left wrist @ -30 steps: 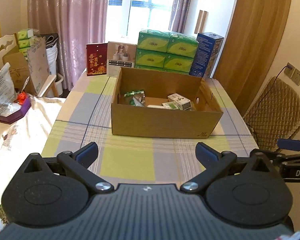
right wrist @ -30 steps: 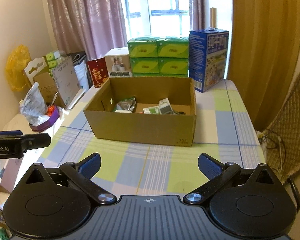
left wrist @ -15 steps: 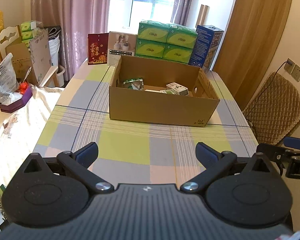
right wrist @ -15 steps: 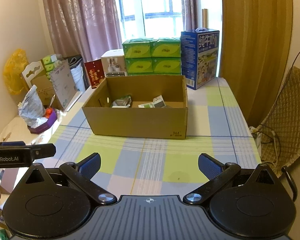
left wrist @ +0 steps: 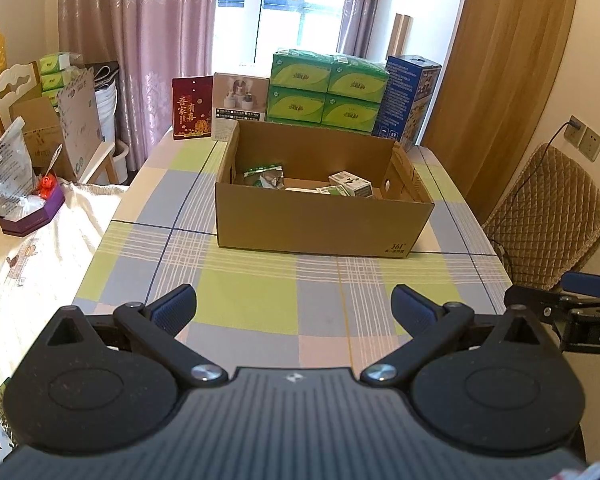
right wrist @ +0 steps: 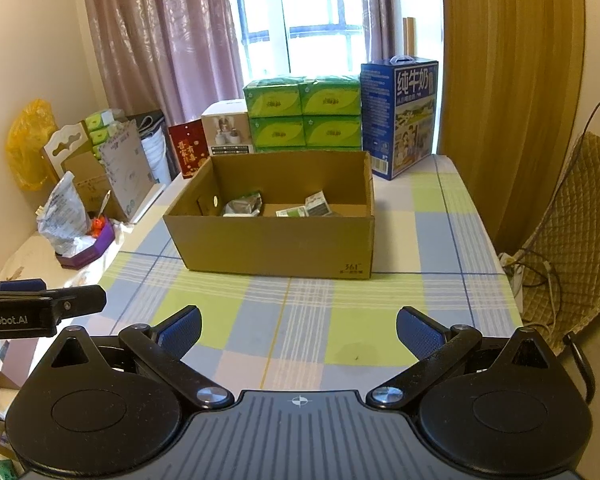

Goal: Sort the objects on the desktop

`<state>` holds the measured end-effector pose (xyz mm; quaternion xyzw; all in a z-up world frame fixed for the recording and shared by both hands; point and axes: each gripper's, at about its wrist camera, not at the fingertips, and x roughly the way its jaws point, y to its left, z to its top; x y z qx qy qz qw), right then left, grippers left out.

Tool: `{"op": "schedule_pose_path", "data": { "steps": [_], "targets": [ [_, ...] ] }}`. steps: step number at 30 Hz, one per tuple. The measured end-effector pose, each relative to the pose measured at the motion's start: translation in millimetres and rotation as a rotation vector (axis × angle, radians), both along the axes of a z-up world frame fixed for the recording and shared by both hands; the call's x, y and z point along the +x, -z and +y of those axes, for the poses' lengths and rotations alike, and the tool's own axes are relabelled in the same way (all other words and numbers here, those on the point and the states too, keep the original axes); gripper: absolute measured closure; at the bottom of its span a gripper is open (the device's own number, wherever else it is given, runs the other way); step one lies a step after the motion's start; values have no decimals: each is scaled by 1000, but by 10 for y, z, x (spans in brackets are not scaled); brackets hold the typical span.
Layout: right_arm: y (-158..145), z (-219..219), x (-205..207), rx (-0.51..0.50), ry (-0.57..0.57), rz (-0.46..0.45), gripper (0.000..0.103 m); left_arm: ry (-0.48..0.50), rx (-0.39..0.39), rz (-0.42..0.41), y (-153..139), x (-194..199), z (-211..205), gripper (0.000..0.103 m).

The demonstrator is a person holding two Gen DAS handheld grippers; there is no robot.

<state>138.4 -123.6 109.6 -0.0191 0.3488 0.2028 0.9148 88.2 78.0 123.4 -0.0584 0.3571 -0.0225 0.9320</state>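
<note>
Evidently both grippers hang empty, jaws spread wide, above the table's near edge.
Left gripper (left wrist: pixel 294 308) and right gripper (right wrist: pixel 298 330) face the cardboard box (right wrist: pixel 276 240) mid-table, small packets (left wrist: pixel 350 184) inside; reaching in, a finger may catch its tall front wall and shove it toward the tissue packs (right wrist: pixel 304 120) along the far edge.

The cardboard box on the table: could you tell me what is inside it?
The cardboard box holds a crumpled foil packet and small green-and-white cartons. Its near wall hides the front floor.
</note>
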Motion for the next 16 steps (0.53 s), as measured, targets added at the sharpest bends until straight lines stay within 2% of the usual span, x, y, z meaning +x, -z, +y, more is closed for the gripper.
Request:
{"op": "schedule_pose_path", "data": {
  "steps": [16],
  "targets": [
    [18, -12, 45, -4, 5, 6, 2, -5, 30, -5, -13, 39, -3, 1]
  ]
}}
